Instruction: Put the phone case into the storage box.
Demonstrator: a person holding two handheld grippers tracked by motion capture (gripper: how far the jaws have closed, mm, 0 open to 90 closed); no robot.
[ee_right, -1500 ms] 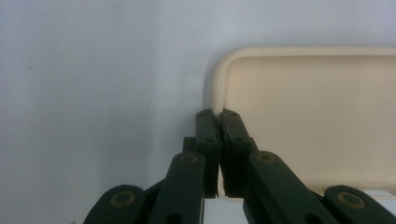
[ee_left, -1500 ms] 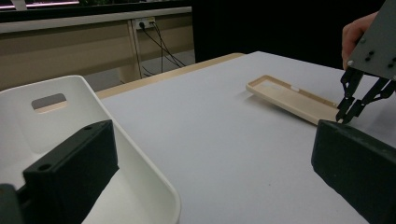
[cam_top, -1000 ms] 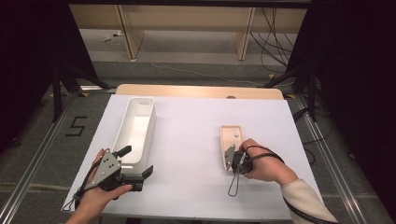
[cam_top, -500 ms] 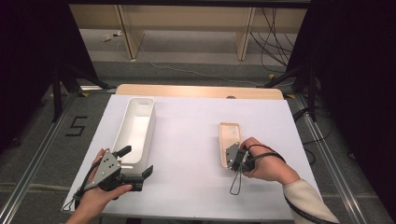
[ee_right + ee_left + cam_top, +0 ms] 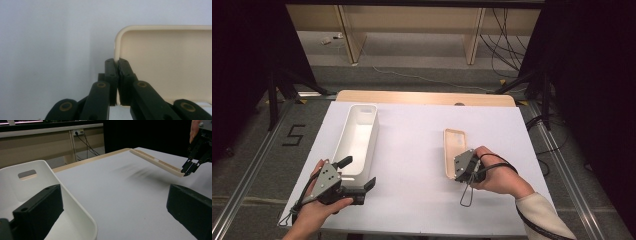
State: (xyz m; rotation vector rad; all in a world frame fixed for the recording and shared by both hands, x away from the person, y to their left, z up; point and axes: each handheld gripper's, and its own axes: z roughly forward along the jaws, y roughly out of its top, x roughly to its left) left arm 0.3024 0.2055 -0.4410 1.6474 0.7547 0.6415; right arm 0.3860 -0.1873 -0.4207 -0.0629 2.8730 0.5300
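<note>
A white sheet (image 5: pixel 422 165) covers the tabletop, with a strip of pale wood (image 5: pixel 424 97) showing along its far edge at twelve o'clock; beyond that lies grey floor, a run of light wooden shelving legs and loose cables, and dark curtains close in the room at nine and three o'clock (a "5" is marked on the floor at about nine). The right gripper (image 5: pixel 460 172), at roughly four o'clock on the sheet, has its jaws pinched together on the near rim of a beige phone case (image 5: pixel 455 150), which the left gripper view shows lifted at that near end, tilted above the sheet with its shadow beneath. The left gripper (image 5: pixel 357 177) rests at seven o'clock, jaws spread wide and holding nothing, just beside the near end of a long white bin (image 5: pixel 357 137) that runs toward eleven o'clock.
</note>
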